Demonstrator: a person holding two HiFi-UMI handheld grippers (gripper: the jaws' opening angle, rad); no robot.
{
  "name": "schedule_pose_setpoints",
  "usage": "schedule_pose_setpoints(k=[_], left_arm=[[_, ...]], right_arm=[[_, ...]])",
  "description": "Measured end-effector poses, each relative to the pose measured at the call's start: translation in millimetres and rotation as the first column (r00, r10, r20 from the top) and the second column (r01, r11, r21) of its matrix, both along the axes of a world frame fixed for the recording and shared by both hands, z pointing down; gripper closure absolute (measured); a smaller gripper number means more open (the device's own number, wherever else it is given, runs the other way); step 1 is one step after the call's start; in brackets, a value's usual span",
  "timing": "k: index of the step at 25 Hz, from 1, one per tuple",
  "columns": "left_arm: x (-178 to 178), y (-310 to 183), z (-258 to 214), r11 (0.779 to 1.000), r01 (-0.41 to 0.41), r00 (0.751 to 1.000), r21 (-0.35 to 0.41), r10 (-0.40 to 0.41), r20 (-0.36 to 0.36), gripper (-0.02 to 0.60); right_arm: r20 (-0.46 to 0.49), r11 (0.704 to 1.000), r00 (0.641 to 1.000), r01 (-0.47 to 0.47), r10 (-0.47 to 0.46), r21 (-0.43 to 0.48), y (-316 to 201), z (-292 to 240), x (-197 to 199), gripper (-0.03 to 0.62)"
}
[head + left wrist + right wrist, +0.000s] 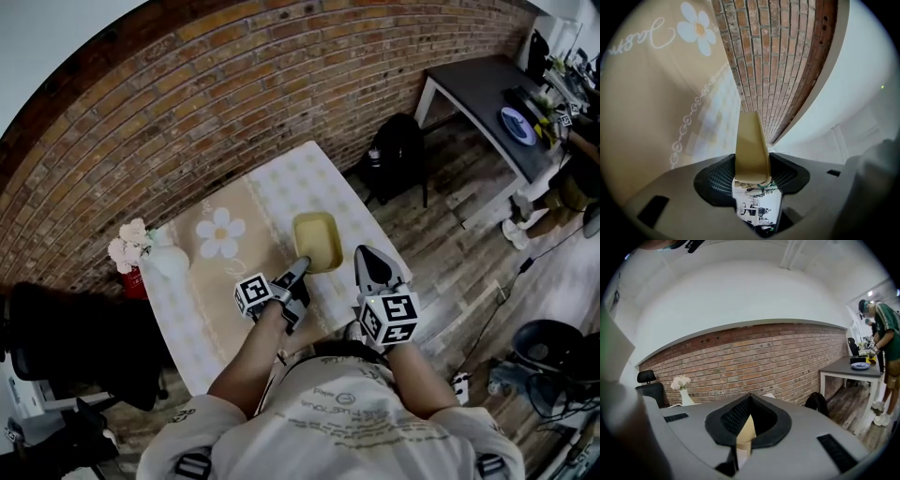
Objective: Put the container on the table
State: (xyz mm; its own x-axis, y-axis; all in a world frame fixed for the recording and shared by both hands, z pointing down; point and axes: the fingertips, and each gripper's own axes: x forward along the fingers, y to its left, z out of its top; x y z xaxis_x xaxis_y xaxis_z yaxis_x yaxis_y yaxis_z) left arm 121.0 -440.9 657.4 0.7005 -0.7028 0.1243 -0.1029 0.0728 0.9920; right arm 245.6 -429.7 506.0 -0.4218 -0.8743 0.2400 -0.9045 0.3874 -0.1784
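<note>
The container (317,239), a shallow yellow tray, is observed over the middle of the table (192,323), on the checked cloth just right of the printed daisy (222,232). Whether its base is fully set down cannot be determined from the views supplied. The left gripper (300,268) is found at the container's near edge, and its jaws are clamped on that rim: in the left gripper view the rim is seen edge-on, pinched between the two black pads and running straight out from them. The rest of the container is thus located directly ahead of the left gripper, toward the brick wall (234,103). The right gripper (363,253) is held just beside the container's right side, apart from it, with its jaws brought together at the tips and nothing gripped. A pale sliver is noted in the gap behind the tips in the right gripper view, and its identity cannot be established. A white vase of flowers (155,255) is recorded at the table's far left corner, well apart from the container.
</note>
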Motion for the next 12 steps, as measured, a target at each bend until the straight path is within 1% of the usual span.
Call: schedule_pose_setpoints(k=[7, 12], left_arm=[[-1, -25, 27, 0.999, 0.039, 0.997, -0.031, -0.037, 0.063, 0.352], [0, -32, 44, 0.998, 0.042, 0.994, -0.048, -0.037, 0.108, 0.353]], right_arm=[[-0.010, 0.999, 0.999, 0.036, -0.036, -0.018, -19, 8, 12, 0.592], [-0.018, 0.998, 0.998, 0.064, -0.064, -0.030, -28, 13, 16, 0.592]])
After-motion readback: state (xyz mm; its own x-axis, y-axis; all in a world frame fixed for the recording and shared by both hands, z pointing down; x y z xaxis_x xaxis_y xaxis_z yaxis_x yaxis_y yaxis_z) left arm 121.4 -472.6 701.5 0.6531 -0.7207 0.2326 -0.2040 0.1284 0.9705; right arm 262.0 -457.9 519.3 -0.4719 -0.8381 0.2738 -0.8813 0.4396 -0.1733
